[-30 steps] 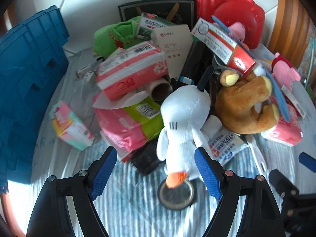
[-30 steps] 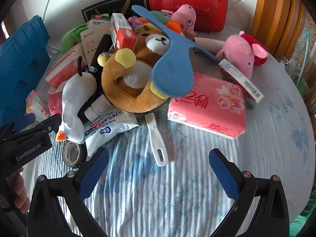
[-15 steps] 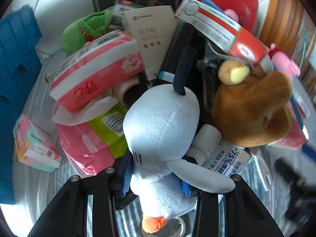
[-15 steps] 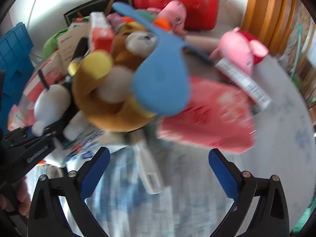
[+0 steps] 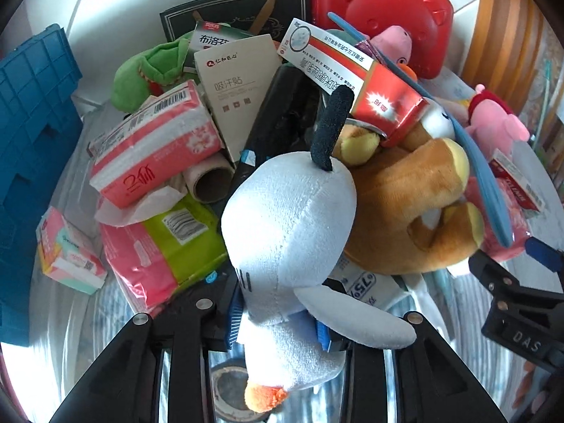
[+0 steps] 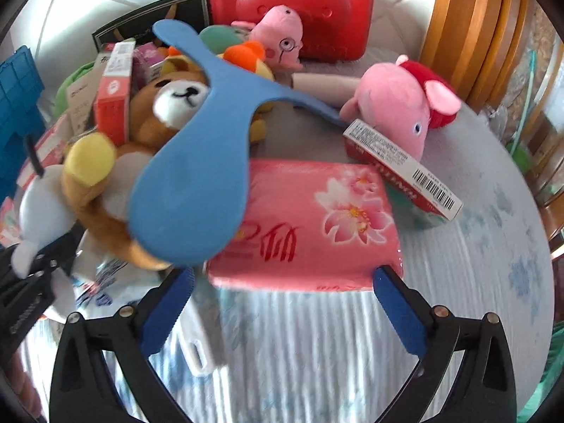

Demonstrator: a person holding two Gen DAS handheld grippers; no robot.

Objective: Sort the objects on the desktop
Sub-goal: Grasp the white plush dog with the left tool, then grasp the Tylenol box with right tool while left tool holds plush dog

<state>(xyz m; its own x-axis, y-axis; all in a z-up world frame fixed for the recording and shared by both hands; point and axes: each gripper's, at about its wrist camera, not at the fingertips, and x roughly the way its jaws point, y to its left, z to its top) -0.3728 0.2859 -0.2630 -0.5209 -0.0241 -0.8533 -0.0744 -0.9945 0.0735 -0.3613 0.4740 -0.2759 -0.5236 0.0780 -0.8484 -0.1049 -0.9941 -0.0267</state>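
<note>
A white plush toy [image 5: 289,232] with a black ear and an orange beak lies on the pile's near side. My left gripper [image 5: 278,320] has it between the blue pads; the jaws are closing and press into its body. In the right wrist view the same white plush [image 6: 38,204] shows at the left edge. My right gripper [image 6: 282,282] stands wide with its jaws opening. Its fingertips flank the near edge of a pink tissue pack [image 6: 310,225] without touching it. A blue paddle [image 6: 197,176] rests across a brown bear plush [image 6: 155,105] and overlaps the pack.
A blue crate [image 5: 31,123] stands at the left. A red bear-shaped case [image 6: 299,10] and a wooden chair back [image 6: 469,28] are behind. A pink pig plush [image 6: 398,112], medicine boxes [image 5: 352,81], a tape roll [image 5: 229,394] and a white handle [image 6: 201,345] lie around.
My left gripper moved forward over the white plush and closed on it. My right gripper moved forward until its wide jaws flanked the pink tissue pack.
</note>
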